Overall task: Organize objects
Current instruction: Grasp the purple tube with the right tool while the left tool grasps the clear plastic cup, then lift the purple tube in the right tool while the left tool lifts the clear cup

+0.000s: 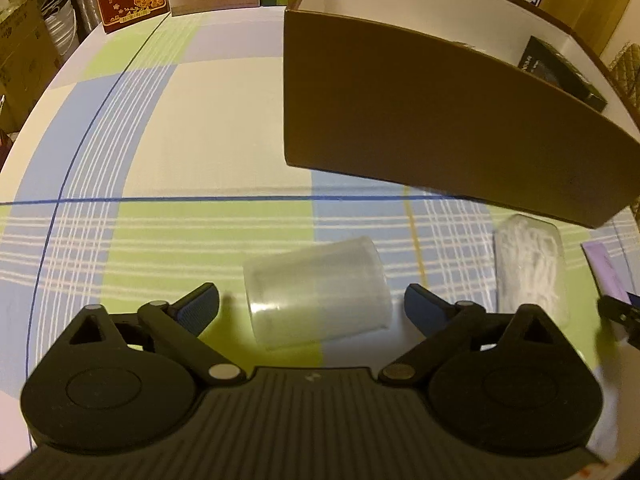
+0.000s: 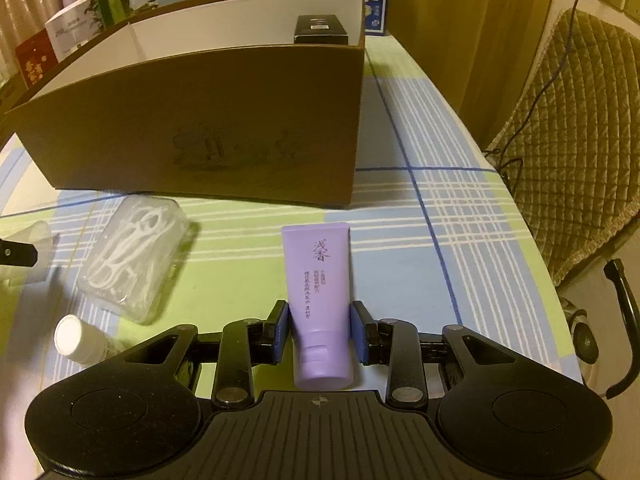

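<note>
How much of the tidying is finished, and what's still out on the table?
Done: a black box already sits inside the cardboard box. In hand: the right hand-held gripper brackets the purple tube; the left hand-held gripper is open around the tipped clear cup. Left: the floss pick case and white-capped bottle.

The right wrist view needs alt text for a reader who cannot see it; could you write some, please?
The right gripper clamps a purple tube lying on a plaid tablecloth, before a brown cardboard box.
</note>
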Demonstrator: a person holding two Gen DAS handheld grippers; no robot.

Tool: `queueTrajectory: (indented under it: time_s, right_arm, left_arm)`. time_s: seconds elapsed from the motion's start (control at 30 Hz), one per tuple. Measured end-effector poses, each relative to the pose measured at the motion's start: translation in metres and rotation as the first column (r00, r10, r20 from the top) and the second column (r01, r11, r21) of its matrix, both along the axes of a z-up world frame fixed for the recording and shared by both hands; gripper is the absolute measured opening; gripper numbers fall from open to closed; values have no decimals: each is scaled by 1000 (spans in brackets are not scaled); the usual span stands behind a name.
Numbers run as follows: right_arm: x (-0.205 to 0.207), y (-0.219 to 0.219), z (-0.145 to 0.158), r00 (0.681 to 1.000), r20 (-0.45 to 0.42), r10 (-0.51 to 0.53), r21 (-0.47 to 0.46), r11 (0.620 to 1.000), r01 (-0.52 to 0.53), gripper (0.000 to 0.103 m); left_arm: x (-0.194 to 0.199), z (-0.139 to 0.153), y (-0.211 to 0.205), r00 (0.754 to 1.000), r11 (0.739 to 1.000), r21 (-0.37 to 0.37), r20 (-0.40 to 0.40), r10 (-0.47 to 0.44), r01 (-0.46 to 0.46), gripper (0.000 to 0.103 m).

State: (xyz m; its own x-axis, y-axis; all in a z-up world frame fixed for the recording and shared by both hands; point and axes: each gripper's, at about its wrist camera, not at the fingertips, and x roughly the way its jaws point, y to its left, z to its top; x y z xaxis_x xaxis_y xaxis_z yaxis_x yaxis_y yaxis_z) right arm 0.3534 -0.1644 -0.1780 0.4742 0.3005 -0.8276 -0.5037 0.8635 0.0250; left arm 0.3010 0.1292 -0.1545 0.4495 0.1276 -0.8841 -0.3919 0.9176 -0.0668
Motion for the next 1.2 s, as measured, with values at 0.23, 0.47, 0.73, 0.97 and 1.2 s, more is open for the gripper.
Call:
queueTrajectory:
  time_s: [0.23, 0.47, 0.73, 0.97, 1.2]
  right_arm:
    - [-2, 1, 0, 1000, 10, 0, -8, 1000, 0, 29]
    - [-4, -1, 1, 1000, 4, -4, -8, 1000, 4, 29]
    - [-16, -10, 3, 1000, -10, 8, -4, 1000, -8, 29]
    - [-36, -21, 4, 999, -26, 42, -8, 999, -42, 29]
    - [-52, -28, 6, 997, -40, 68, -13, 998, -69, 29]
  left_arm:
    - [7, -6, 1, 1000, 999, 21, -6, -27, 27, 76]
    - [-6, -7, -3, 999, 999, 36, -26, -36, 37, 70]
    - [-45, -5, -10, 999, 999, 34, -47, -17, 19, 69]
    - [-77, 0, -25, 997, 1000, 13, -73, -24, 25, 69]
    - [-91, 2, -41, 993, 1000, 17, -117, -14, 16, 69]
